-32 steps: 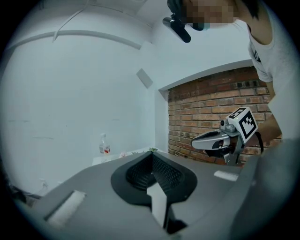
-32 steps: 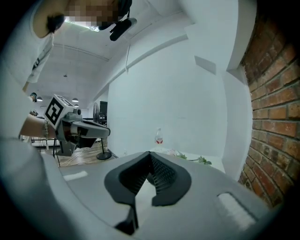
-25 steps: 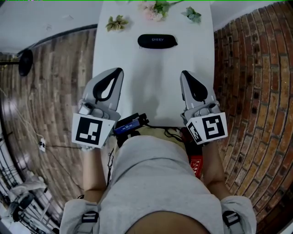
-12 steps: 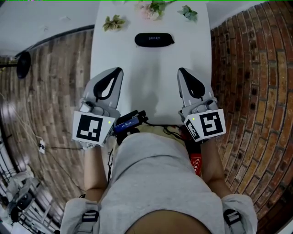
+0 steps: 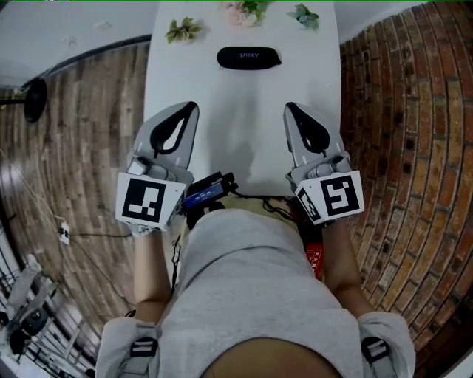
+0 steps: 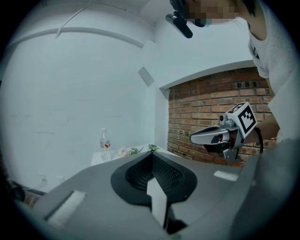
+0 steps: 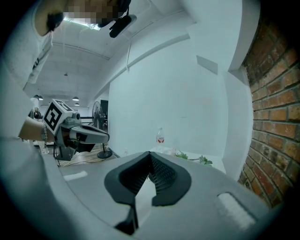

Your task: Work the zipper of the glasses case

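Note:
A black glasses case (image 5: pixel 249 57) lies closed across the far middle of the white table (image 5: pixel 244 140) in the head view. My left gripper (image 5: pixel 191 111) hovers over the table's near left part, jaws shut and empty. My right gripper (image 5: pixel 290 111) hovers over the near right part, also shut with nothing in it. Both point towards the case and stay well short of it. In the left gripper view the shut jaws (image 6: pixel 151 153) fill the lower frame and the right gripper (image 6: pixel 220 137) shows beyond. The right gripper view shows its shut jaws (image 7: pixel 150 154) and the left gripper (image 7: pixel 77 133). The case is hidden in both gripper views.
Small artificial plants (image 5: pixel 182 29) and flowers (image 5: pixel 244 10) line the table's far edge. A water bottle (image 7: pixel 160 136) stands there too. A blue device with cables (image 5: pixel 207 193) hangs at the table's near edge. Brick floor (image 5: pixel 399 111) lies on either side, and a fan base (image 5: pixel 33 98) at the left.
Both grippers have moved a little forward over the table, towards the case. Their jaws have stayed shut.

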A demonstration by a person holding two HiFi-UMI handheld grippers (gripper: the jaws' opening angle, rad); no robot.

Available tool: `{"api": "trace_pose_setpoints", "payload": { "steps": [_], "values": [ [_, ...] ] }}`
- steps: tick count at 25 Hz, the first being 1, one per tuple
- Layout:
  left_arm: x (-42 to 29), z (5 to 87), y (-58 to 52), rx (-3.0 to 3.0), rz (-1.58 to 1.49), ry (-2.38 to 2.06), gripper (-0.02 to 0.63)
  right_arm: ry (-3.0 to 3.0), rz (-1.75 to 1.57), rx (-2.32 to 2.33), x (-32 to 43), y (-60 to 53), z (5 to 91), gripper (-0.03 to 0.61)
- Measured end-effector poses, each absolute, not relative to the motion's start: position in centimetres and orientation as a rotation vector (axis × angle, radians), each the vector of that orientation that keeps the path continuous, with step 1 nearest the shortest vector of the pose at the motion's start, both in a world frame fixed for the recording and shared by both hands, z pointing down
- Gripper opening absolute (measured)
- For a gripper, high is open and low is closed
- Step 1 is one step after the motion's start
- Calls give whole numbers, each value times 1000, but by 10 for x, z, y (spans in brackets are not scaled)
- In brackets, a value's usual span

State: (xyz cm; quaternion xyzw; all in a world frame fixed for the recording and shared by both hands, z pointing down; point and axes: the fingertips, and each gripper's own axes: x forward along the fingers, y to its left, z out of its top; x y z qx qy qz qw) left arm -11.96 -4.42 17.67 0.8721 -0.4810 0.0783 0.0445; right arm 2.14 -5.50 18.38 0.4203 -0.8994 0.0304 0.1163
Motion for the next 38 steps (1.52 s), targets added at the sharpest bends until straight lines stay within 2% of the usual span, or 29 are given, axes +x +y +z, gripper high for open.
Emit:
{"api": "trace_pose_setpoints", "payload": {
  "steps": [38],
  "values": [
    [-116, 185, -46, 2672, 279, -1452, 14, -2585, 133, 1188, 17, -54, 204, 2]
  ]
}}
